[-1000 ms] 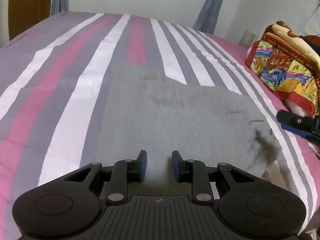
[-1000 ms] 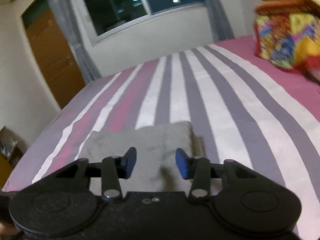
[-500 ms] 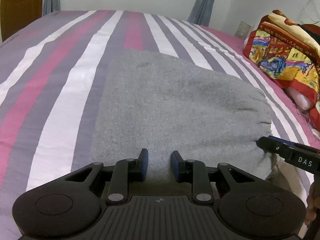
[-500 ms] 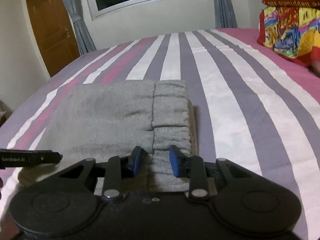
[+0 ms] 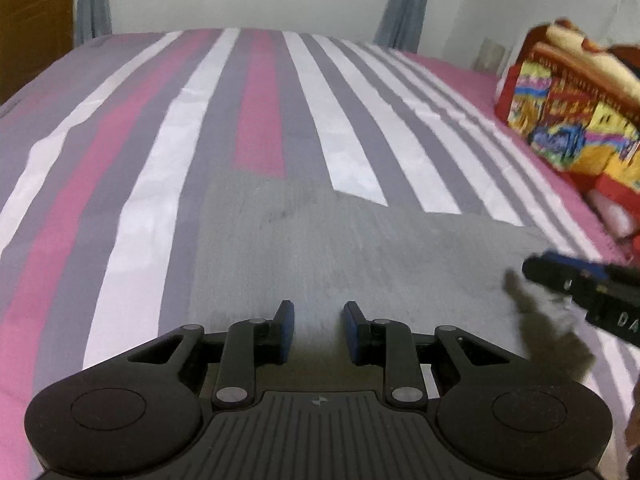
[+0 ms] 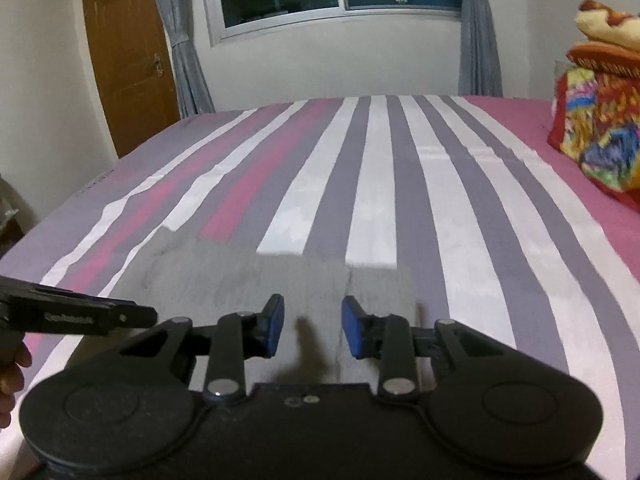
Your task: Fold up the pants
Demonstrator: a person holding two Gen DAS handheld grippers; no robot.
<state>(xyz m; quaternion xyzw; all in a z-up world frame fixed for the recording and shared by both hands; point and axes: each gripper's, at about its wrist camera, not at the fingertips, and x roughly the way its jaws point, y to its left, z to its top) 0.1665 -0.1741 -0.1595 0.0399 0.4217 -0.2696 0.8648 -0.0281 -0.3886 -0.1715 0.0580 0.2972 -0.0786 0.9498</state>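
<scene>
Bed (image 6: 472, 216): striped sheet, pink, grey and white, filling both views.
Pants (image 5: 340, 256): grey, folded into a flat block at the near edge, under both tools.
Bright bundle (image 5: 576, 116): off to the right, well apart.
Left gripper (image 5: 319, 332): jaws narrow, a clear gap, nothing pinched.
Right gripper (image 6: 312, 330): jaws narrowly apart above the waistband end; whether the pads press cloth, I cannot tell.
Risk: a shallow pinch could catch only the top layer, and lifting would peel the fold open.
</scene>
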